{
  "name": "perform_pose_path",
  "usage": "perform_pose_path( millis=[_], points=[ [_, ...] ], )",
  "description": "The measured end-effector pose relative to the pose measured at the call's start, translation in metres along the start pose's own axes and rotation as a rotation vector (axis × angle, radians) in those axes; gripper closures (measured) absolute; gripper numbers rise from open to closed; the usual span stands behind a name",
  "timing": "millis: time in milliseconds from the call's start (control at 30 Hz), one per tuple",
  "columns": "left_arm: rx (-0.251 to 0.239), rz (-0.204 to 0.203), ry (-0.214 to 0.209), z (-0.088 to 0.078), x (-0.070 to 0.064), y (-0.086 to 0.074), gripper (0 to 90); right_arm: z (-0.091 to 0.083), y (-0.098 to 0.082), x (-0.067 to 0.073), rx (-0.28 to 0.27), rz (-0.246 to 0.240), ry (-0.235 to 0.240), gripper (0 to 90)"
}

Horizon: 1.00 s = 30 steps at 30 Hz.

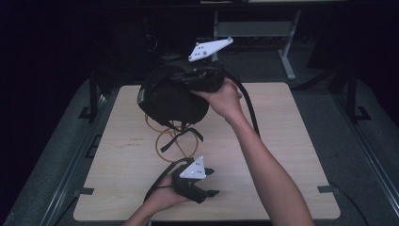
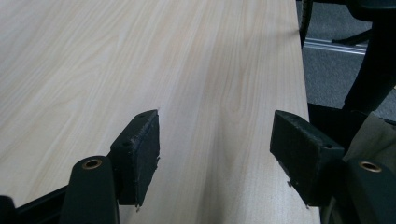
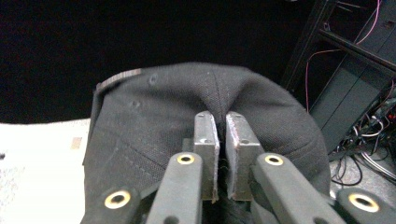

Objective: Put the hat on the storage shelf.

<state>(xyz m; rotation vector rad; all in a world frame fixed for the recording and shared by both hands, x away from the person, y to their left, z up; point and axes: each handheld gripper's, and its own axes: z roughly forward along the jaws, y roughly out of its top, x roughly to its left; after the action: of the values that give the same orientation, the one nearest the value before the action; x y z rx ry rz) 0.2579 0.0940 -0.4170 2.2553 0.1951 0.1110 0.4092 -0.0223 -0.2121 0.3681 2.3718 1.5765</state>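
A black cap point(image 1: 171, 96) hangs lifted over the far left part of the wooden table point(image 1: 291, 141). My right gripper point(image 1: 178, 78) comes at it from the right, and in the right gripper view a fold of the cap point(image 3: 140, 135) puckers between the nearly closed pads of that gripper point(image 3: 223, 135). Black straps dangle below the cap toward an orange cable loop point(image 1: 171, 141) lying on the table. Near the front edge my left gripper point(image 1: 212, 181) rests low, pointing right. Its jaws stand wide apart over bare table point(image 2: 93, 70), and the left gripper point(image 2: 215, 149) has nothing between its pads.
A light metal desk frame point(image 1: 287, 52) stands behind the table on the dark floor. An equipment rack with cables point(image 3: 355, 93) is at the right in the right gripper view. The table's edge point(image 2: 303, 93) runs close beside the left gripper's far jaw.
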Motion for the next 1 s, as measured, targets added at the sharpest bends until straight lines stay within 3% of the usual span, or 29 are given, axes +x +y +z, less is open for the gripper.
perform_pose_path(
  millis=[133, 300, 867, 900, 1000],
  points=[
    [0.002, 0.009, -0.003, 0.002, -0.002, 0.0, 32.6, 0.02, 0.0, 0.001, 0.046, 0.028, -0.02, 61.3],
    [0.008, 0.014, -0.006, 0.003, -0.002, 0.0, 32.6, 0.019, -0.004, 0.002, 0.053, 0.028, 0.001, 56.7],
    [-0.024, -0.027, 0.002, 0.005, -0.002, -0.002, 32.2, -0.012, -0.036, -0.007, 0.064, 0.084, 0.026, 47.7],
    [-0.011, -0.007, 0.004, 0.005, 0.0, -0.002, 32.1, -0.013, -0.038, -0.008, 0.064, 0.089, 0.027, 47.5],
    [-0.004, -0.003, 0.005, 0.005, 0.001, -0.002, 31.7, -0.017, -0.043, -0.01, 0.059, 0.096, 0.024, 46.6]
  ],
)
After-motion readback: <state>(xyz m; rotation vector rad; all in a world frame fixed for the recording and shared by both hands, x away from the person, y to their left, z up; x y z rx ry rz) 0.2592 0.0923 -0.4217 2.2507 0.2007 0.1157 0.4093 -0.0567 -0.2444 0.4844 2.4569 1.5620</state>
